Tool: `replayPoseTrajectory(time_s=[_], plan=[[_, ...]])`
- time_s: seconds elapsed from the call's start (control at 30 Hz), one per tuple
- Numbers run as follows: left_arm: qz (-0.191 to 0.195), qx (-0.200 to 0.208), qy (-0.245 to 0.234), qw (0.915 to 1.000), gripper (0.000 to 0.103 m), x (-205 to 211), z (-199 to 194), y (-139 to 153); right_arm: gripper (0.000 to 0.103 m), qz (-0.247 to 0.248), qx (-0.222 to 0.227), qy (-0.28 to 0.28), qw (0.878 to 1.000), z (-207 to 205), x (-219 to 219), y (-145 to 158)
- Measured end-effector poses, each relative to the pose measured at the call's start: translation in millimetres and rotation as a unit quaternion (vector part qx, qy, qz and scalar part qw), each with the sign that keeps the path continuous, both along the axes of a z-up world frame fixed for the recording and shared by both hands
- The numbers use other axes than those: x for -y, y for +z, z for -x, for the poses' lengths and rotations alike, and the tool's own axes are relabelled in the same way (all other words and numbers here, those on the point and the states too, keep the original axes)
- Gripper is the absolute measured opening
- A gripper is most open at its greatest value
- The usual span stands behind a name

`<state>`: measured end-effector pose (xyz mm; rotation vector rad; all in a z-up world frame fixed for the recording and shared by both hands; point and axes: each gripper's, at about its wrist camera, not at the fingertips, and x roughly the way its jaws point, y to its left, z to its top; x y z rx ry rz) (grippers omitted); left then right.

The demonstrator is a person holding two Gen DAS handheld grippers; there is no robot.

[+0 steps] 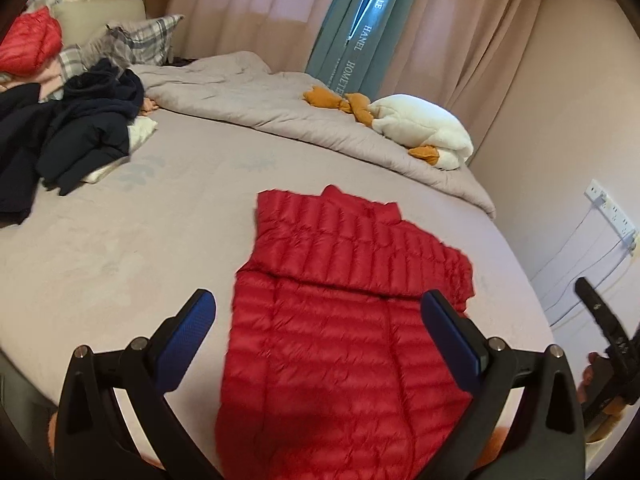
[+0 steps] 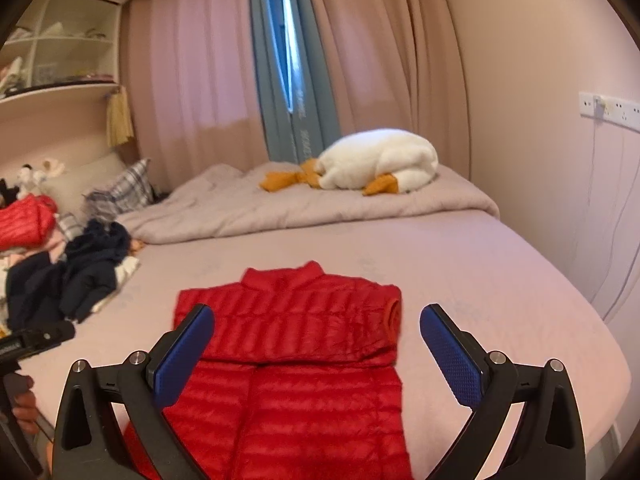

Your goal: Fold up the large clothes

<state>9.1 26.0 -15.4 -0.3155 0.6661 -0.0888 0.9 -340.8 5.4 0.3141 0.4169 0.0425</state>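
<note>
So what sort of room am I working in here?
Almost certainly a home bedroom: you're over a bed with a rumpled duvet and plaid pillow, curtains behind, and the red puffer jacket laid flat on it.

One large bed (image 2: 520, 280) with a pale pink sheet serves as the landmark. On its near part lies one flat red quilted down jacket (image 2: 304, 360); a second, crumpled red quilted garment (image 2: 24, 220) sits at its head end. One rumpled grey duvet (image 2: 280, 208) lies along its far side, carrying one white plush goose (image 2: 380, 160) with orange feet. One checked pillow (image 2: 128, 192) and one heap of dark navy clothes (image 2: 72, 280) lie toward the head.
</note>
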Motion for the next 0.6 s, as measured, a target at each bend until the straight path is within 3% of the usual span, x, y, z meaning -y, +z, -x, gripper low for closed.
replayPoseTrajectory(time_s=[0.33,0.6], plan=[[0.004,-0.005,-0.019,0.9998,0.103,6,46,-29,0.102,-0.01,0.011,0.0,1.0,43,-8,-18],[-0.001,-0.047,-0.022,0.9986,0.103,11,54,-71,0.102,-0.017,-0.04,-0.019,0.999,52,-8,-60]])
